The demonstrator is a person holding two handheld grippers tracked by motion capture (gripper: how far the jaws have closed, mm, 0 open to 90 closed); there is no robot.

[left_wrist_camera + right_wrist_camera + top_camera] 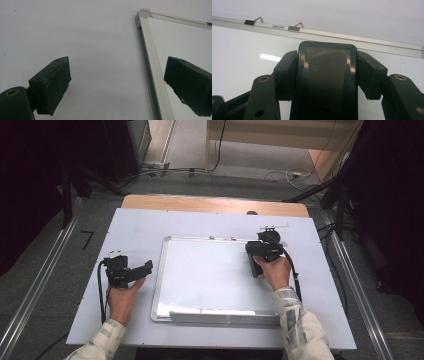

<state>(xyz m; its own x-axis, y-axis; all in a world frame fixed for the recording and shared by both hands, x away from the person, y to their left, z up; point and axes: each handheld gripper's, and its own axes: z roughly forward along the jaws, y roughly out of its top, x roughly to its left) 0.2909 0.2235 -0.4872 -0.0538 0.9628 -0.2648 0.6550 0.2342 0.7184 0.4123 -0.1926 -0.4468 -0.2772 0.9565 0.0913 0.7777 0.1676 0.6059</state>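
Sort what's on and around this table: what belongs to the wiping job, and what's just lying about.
In the job:
- whiteboard
- black eraser, clamped in the right tongs
- left tongs, open beside the board's left frame

Lying about:
- cables on the floor beyond the table
- small clips on the board's top frame

Both matte black plastic grippers, left and right, have blocky fingers on arms with brass-ringed screw holes. A black cable trails from each. The person's pale, grey-patterned sleeves reach the wrists.
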